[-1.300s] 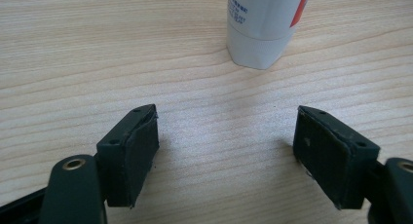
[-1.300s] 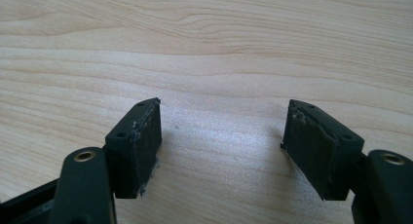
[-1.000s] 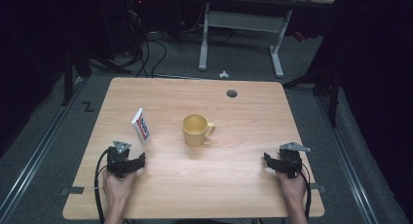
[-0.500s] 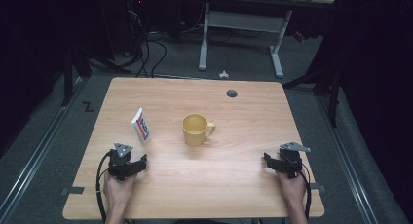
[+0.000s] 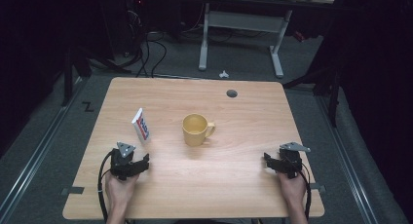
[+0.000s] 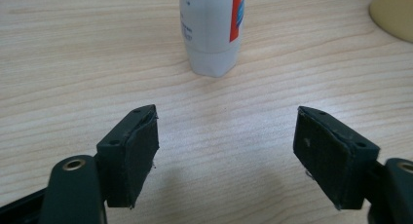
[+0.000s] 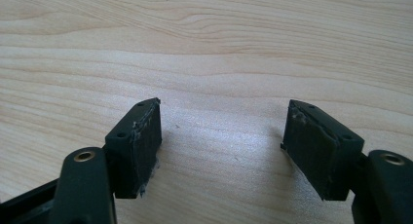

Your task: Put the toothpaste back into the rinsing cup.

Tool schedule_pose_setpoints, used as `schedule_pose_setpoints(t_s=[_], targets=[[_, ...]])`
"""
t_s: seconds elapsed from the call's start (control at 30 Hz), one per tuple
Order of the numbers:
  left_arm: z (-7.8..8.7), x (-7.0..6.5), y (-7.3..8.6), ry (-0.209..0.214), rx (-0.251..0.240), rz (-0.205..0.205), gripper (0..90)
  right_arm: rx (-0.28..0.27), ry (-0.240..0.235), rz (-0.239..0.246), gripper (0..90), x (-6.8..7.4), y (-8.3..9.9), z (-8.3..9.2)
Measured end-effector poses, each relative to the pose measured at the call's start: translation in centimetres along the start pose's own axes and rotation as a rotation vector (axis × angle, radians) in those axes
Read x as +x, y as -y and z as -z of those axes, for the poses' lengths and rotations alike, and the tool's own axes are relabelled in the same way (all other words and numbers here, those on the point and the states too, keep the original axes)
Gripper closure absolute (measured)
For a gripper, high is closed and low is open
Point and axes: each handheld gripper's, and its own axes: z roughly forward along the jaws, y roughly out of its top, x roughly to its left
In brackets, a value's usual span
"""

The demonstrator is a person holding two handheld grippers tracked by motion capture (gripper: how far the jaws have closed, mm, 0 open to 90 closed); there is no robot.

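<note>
The left gripper [image 6: 226, 158] has just been opening; its jaws stand spread and empty over bare wood. Just ahead stands the white bottle [image 6: 212, 31], unobstructed, the yellow mug [image 5: 196, 129] beside it. The right gripper [image 7: 221, 153] gapes empty, well apart.

Your high view looks forward and down from above your side of the counter [image 5: 243, 117], taking in its whole top. Each gripper view rides low behind its own jaws, close to the wood. The left view shares with the high view the white bottle [image 6: 212, 31] and yellow mug [image 6: 394, 12] ahead of your left hand-held gripper [image 5: 139, 165].
</note>
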Motion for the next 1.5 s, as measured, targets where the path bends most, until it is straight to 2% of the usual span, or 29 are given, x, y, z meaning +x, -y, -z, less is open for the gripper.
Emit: schedule_pose_setpoints(t_s=[0.1,0.43,0.6,0.77,0.87,1.07,1.3,1.5], targets=[[0.3,0.2,-0.5,0.026,-0.016,0.011,23.2,0.000,0.000,0.000,30.1,0.0,0.0,0.0],[0.6,0.5,-1.4,0.034,-0.019,0.028,21.2,0.000,0.000,0.000,30.1,0.0,0.0,0.0],[0.9,0.6,-2.1,0.035,-0.040,0.035,20.7,0.000,0.000,0.000,30.1,0.0,0.0,0.0],[0.9,1.1,-3.2,0.025,-0.061,0.053,20.5,0.000,0.000,0.000,30.1,0.0,0.0,0.0],[0.8,1.6,-3.9,0.031,-0.063,0.082,21.0,-0.001,0.000,0.000,30.1,0.0,0.0,0.0],[0.4,1.8,-5.2,0.021,-0.069,0.073,22.3,0.000,-0.001,-0.001,30.2,0.0,0.0,0.0],[-0.2,1.8,-6.9,0.034,-0.085,0.075,23.5,-0.001,0.000,-0.001,30.1,0.0,0.0,0.0],[-0.6,1.9,-7.4,0.037,-0.099,0.084,26.5,0.000,-0.001,-0.002,30.1,0.0,0.0,0.0]])
